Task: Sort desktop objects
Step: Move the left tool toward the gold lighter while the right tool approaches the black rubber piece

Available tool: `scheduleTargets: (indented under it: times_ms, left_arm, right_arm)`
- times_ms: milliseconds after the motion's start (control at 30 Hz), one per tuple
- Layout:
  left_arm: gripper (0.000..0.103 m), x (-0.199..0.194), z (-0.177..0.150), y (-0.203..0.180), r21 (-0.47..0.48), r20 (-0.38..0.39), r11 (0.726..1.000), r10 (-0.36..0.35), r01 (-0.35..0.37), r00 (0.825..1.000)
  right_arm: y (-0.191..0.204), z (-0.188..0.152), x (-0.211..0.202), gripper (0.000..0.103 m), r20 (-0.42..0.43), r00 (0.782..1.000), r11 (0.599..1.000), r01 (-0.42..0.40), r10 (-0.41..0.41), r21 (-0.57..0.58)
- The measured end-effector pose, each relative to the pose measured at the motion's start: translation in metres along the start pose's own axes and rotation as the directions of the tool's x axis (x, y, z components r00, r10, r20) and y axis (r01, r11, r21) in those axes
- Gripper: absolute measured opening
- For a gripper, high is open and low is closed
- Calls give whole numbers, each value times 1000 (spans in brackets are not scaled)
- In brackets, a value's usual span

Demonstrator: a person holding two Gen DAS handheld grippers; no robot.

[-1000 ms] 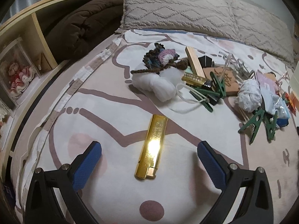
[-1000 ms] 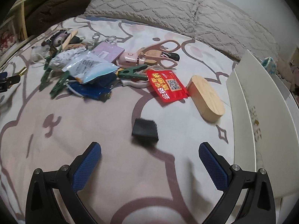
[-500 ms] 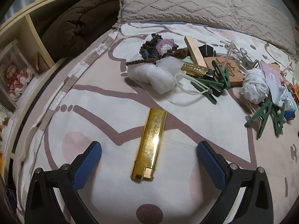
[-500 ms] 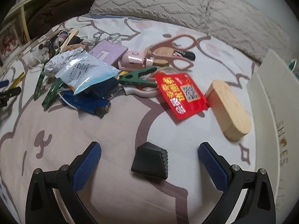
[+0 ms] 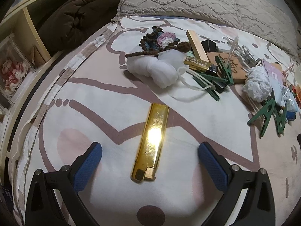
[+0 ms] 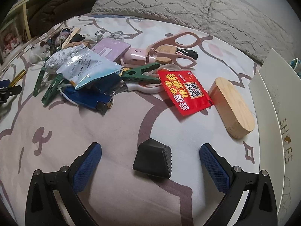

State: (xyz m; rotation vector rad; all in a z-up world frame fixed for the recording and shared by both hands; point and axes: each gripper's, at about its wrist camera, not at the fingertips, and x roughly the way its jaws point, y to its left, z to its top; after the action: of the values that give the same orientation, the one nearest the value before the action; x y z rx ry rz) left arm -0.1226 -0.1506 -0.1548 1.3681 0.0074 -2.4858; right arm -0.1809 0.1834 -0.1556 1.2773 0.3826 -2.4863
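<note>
I take the gold lighter as my landmark. It lies flat on the bed sheet, apart from the heap of clutter, and its long axis runs almost straight away from my left tool, tipped a little to the right at the far end. The cap end is the near end, and it sits between the two blue pads, touching neither. The left tool is spread wide, so the pads stand to either side of the lighter's narrow width, which is the way I would want to close on it. The tool looks level and low over the sheet, pointing along the lighter's length.

Well to the right of the lighter, my right tool is also spread wide and holds nothing. A small black wedge-shaped piece lies centred between its pads, touching neither, its ribbed edge turned toward the right pad. Further from the lighter than the wedge sit the red packet and the rounded wooden block.

Each tool is plainly the nearer one to its own object. My judgement is that both are set to close, and the left needs only a slight twist to square up to the lighter's tilt.
</note>
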Motion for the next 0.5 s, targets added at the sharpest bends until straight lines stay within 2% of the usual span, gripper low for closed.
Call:
scheduleTargets:
  times_ms: [100, 300, 333, 400, 500]
  left_arm:
    - [103, 0, 0, 2, -10, -1, 1000, -7, 7, 1000]
    - [103, -1, -2, 0, -12, 24, 1000, 2, -1, 1000]
    - [99, -2, -2, 0, -10, 28, 1000, -2, 3, 1000]
    - [93, -5, -2, -2, 0, 43, 1000, -12, 12, 999]
    - [78, -9, -3, -8, 25, 60, 1000, -19, 17, 998]
  right_arm:
    - [-3, -2, 0, 103, 0, 1000, 1000, -6, 6, 28]
    - [-1, -7, -4, 103, 54, 999, 1000, 0, -2, 31]
    - [-1, -8, -5, 102, 60, 998, 999, -4, 2, 32]
    - [0, -9, -8, 93, 79, 997, 1000, -10, 8, 26]
    - [5, -10, -12, 82, 106, 994, 1000, -4, 3, 8]
